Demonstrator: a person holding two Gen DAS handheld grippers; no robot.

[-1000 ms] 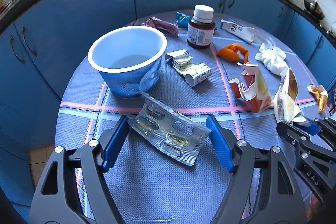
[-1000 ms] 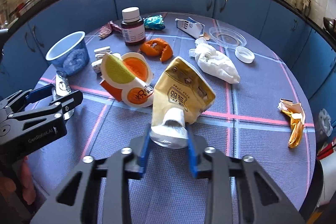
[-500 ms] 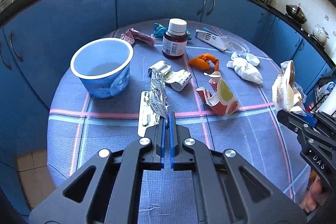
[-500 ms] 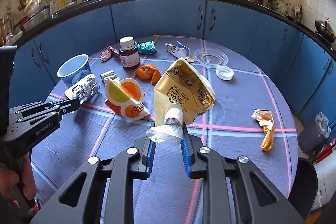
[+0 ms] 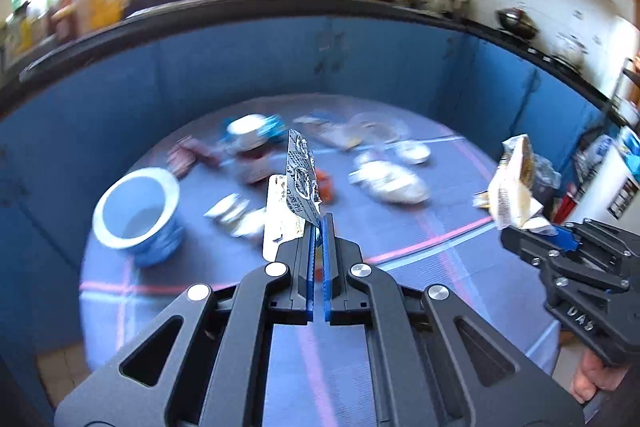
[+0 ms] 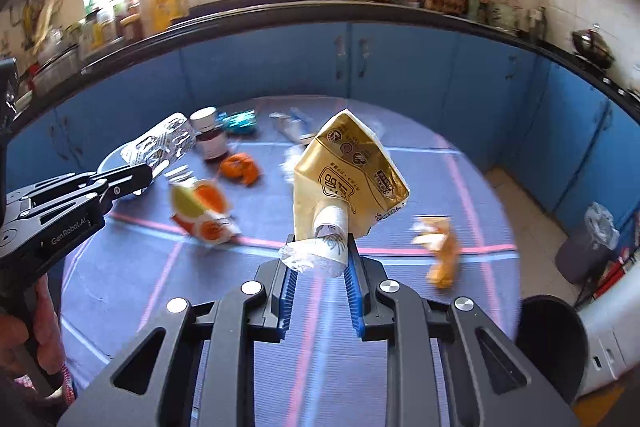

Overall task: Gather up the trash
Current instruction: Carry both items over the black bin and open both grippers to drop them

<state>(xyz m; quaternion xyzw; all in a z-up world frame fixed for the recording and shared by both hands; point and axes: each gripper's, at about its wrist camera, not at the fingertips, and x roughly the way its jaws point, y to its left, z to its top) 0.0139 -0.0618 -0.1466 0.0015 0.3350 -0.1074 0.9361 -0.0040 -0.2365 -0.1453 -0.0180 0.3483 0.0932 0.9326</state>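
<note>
My left gripper [image 5: 319, 221] is shut on a silver pill blister pack [image 5: 301, 179], held edge-up above the round table [image 5: 360, 327]. From the right wrist view, the same pack [image 6: 160, 145] sticks out of the left gripper [image 6: 146, 171] at the left. My right gripper [image 6: 320, 259] is shut on the white crumpled end of a gold snack pouch [image 6: 348, 171], lifted off the table. That pouch [image 5: 514, 187] shows at the right of the left wrist view, above the right gripper [image 5: 554, 229].
On the blue checked cloth lie a white-blue cup [image 5: 136, 211], a brown medicine bottle [image 6: 210, 137], orange peel [image 6: 240, 167], a juice carton scrap [image 6: 200, 211], a white tissue [image 5: 390, 181] and an orange wrapper [image 6: 440, 251]. A black bin [image 6: 550, 343] stands at the lower right. Blue cabinets ring the table.
The left gripper closed on the blister pack and lifted it off the table. Both grippers rose and tilted up with their loads, so more of the kitchen and the bin shows.
</note>
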